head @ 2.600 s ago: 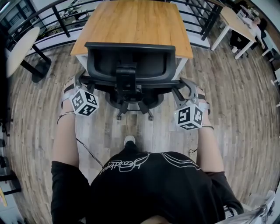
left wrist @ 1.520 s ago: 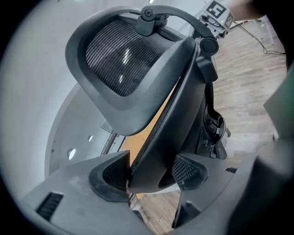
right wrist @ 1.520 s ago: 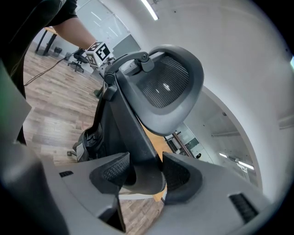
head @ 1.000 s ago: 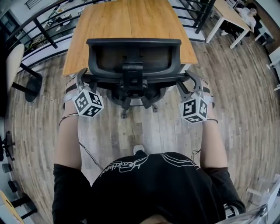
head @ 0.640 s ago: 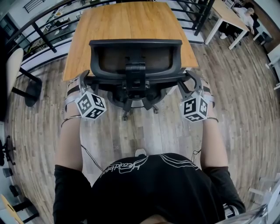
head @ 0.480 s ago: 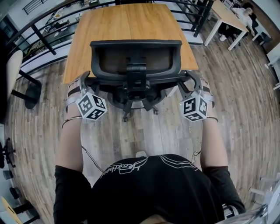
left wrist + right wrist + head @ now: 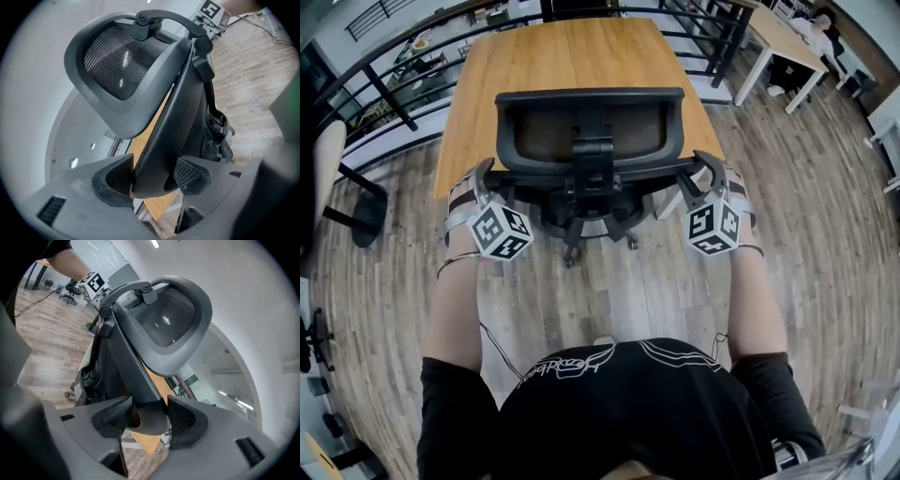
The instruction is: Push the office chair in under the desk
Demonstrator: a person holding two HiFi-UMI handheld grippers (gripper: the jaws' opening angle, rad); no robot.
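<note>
grip: my left gripper (image 7: 154, 176) and right gripper (image 7: 150, 417) clamp black mesh office chair (image 7: 589, 141) | next: I should push evenly, straight under light wooden desk (image 7: 572, 52)

Black mesh-backed office chair (image 7: 589, 141) stands upright, seat seemingly tucked under the wooden desk (image 7: 572, 52).

Black mesh-back office chair (image 7: 589, 127) sits betw. the two grippers. Backrest's left edge lies betw. left gripper (image 7: 483, 175) jaws, right edge betw. right gripper (image 7: 709, 172) jaws, w/ pads against it both sides. Straight ahead of jaws, beyond backrest: rectangular wooden-top desk (image 7: 572, 52), chair seat under its near edge. Chair base is lower down, betw. both sets of jaws, on wood-plank floor (image 7: 609, 291). Black metal railing (image 7: 384, 89) runs beyond desk & round to left of left jaws. White-legged table (image 7: 773, 37) stands far ahead-right of right jaws.
</note>
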